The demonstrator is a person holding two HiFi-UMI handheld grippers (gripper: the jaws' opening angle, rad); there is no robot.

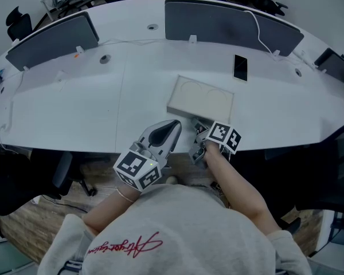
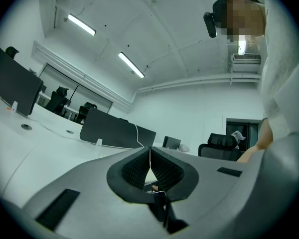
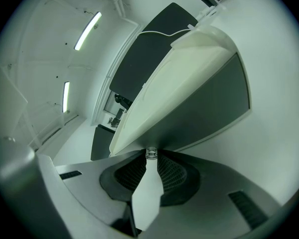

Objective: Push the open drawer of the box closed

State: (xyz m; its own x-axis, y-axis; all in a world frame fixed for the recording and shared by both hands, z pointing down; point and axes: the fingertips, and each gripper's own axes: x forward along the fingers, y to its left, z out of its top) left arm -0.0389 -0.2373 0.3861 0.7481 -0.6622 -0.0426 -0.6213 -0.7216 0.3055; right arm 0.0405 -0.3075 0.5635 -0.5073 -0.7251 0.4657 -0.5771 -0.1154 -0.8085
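A flat white box (image 1: 202, 98) lies near the front edge of the white table (image 1: 92, 107). In the right gripper view its white top (image 3: 189, 68) and grey front face (image 3: 209, 108) fill the picture. A small clear knob (image 3: 151, 153) sticks out of that front. My right gripper (image 1: 199, 132) (image 3: 150, 159) is at the box's near side, and its pads are shut on the knob. How far the drawer stands out I cannot tell. My left gripper (image 1: 173, 126) (image 2: 150, 158) hovers just left of the box. Its pads meet and hold nothing.
A black phone (image 1: 240, 67) lies behind the box. Dark divider screens (image 1: 54, 39) (image 1: 229, 22) stand along the far edge, with a white cable (image 1: 261, 36) by the right one. Office chairs (image 1: 60, 173) (image 1: 327, 176) stand below the front edge.
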